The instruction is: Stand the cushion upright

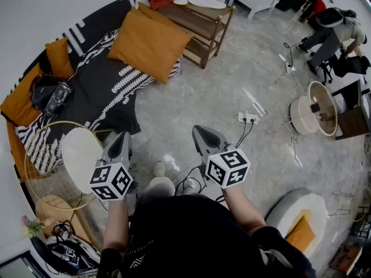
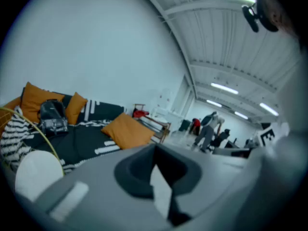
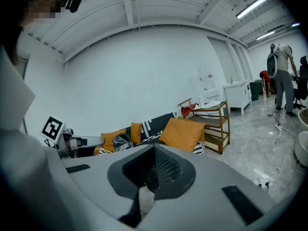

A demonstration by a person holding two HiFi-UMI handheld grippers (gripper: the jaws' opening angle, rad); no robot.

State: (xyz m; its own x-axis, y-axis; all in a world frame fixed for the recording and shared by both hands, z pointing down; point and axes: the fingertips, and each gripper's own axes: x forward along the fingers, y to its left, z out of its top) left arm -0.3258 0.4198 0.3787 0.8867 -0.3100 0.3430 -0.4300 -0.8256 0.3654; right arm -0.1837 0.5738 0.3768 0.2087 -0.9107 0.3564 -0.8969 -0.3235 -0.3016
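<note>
Plainly the work is not yet begun: the left gripper (image 1: 120, 139) and the right gripper (image 1: 200, 134) are held out side by side in front of the person, tipped a little downward, each with its jaws pressed together and holding nothing. That probably suits an approach rather than a grasp. The cushion (image 1: 149, 39), large and orange, lies slanted on the end of the sofa (image 1: 98, 91) nearest a wooden shelf (image 1: 204, 23), well apart from both grippers, so it has to be reached before it can be tipped up. The sofa has a dark patterned cover with smaller orange cushions and a black bag (image 1: 51, 94) at its far end. The floor (image 1: 232, 86) is pale grey and glossy, with cables and a power strip (image 1: 248, 118) across it, in a white-walled room.
</note>
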